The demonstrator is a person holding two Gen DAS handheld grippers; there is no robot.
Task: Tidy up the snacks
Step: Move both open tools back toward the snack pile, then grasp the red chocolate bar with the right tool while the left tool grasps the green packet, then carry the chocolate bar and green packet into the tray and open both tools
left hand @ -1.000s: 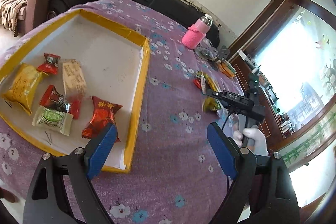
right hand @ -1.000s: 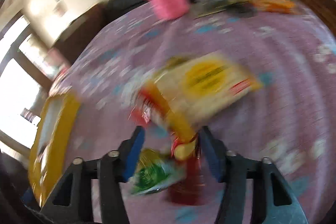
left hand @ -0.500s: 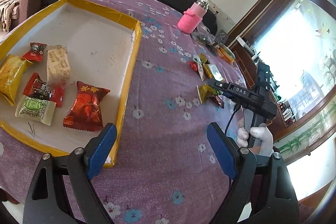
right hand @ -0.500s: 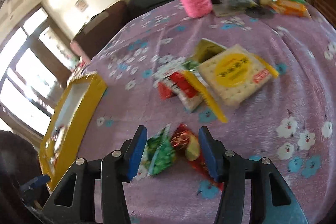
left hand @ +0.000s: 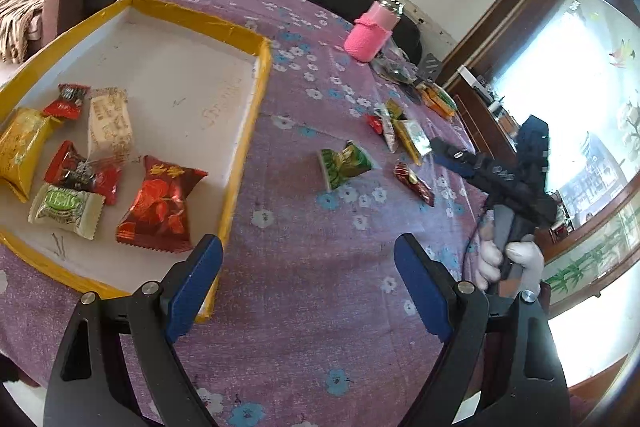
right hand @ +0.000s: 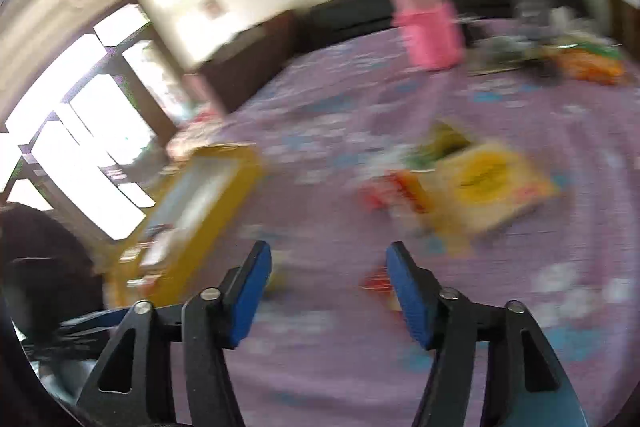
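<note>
A counter (left hand: 320, 307) under a purple flowered cloth carries everything. The yellow-rimmed tray (left hand: 248, 131) lies ahead and to the left of the left gripper (left hand: 308, 279), whose jaws stand wide with only cloth between them; six wrapped snacks lie in the tray's near corner, a red one (left hand: 160, 207) just beyond the left jaw. A pink bottle (left hand: 372, 33) stands far ahead. A green snack packet (left hand: 344, 163) lies on the cloth well ahead of those jaws, between the tray and a cluster of loose packets (left hand: 400, 135). A small red candy (left hand: 412, 183) lies near the right gripper (right hand: 328, 291), whose jaws are opening with nothing between them; its view is blurred.
</note>
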